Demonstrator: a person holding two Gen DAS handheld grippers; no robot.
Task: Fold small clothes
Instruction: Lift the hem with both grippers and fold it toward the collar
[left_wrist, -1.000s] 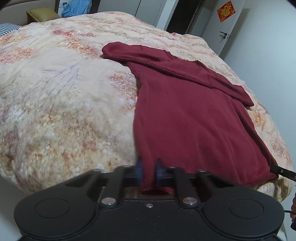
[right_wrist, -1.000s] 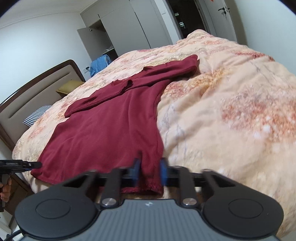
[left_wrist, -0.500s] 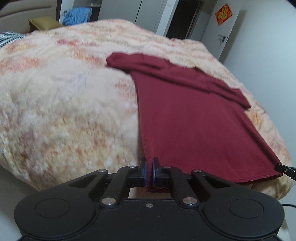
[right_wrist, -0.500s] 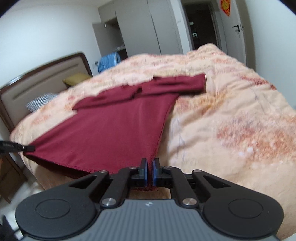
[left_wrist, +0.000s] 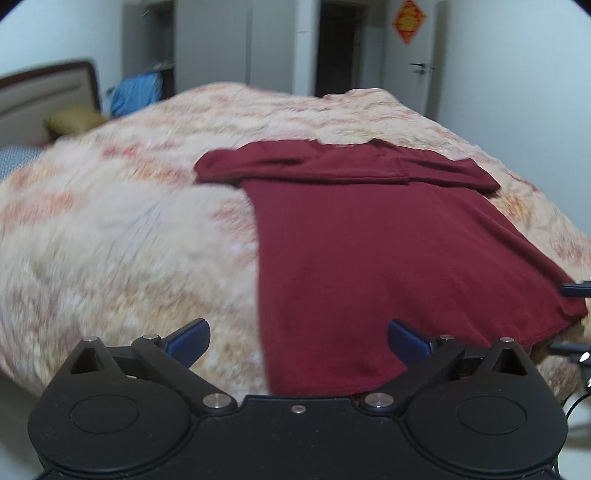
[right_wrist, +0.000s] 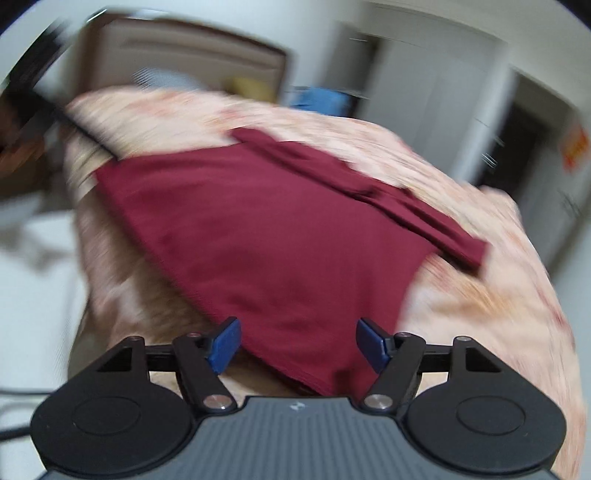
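Released a moment ago from both pinches, the dark red long-sleeved top (left_wrist: 369, 258) now lies flat on the floral quilt (left_wrist: 110, 240), hem toward me at the near edge of the bed, sleeves folded across the chest at the far end. Its left hem corner sits loose between the fingers of my left gripper (left_wrist: 297, 341), whose jaws are opening and already stand wide, pads clear of the cloth. My right gripper (right_wrist: 297, 345) is opening too, with the right hem corner lying free between its blue pads (right_wrist: 223, 345); that view is badly smeared. Thin, light knit like this looks limp and likely to sag and slide on the quilt, so I judge the stitched hem corners or the shoulder seams the surest places to pinch for the next fold.
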